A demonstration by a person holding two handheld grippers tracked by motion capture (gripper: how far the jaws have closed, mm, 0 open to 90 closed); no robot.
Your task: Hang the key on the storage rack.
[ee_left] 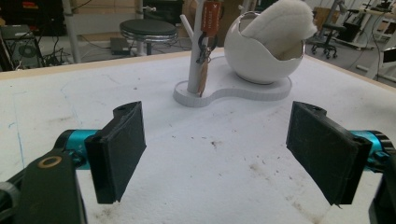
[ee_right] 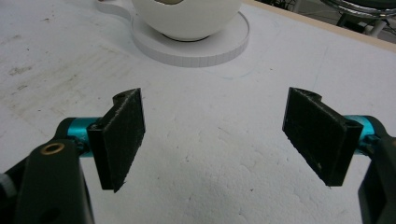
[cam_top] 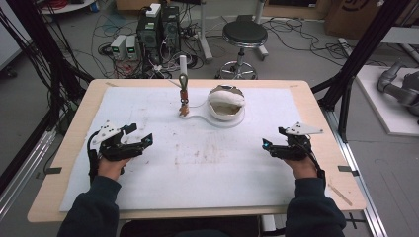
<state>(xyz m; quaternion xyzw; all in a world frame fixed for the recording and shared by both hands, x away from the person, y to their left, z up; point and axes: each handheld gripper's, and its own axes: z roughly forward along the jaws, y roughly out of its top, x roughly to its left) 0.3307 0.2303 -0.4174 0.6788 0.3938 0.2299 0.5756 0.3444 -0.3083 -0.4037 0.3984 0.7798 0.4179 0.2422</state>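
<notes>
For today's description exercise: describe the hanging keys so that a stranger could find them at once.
On the white foam mat, find the flat white stand at the far middle. Left of its round white bowl rises a thin white post; the keys with an orange tag hang there, the one coloured thing.

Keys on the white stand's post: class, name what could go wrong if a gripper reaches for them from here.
1. The keys hang against the thin post; wide-open jaws might knock it and shift the stand.
2. The round bowl sits close beside; the left gripper might bump it.
</notes>
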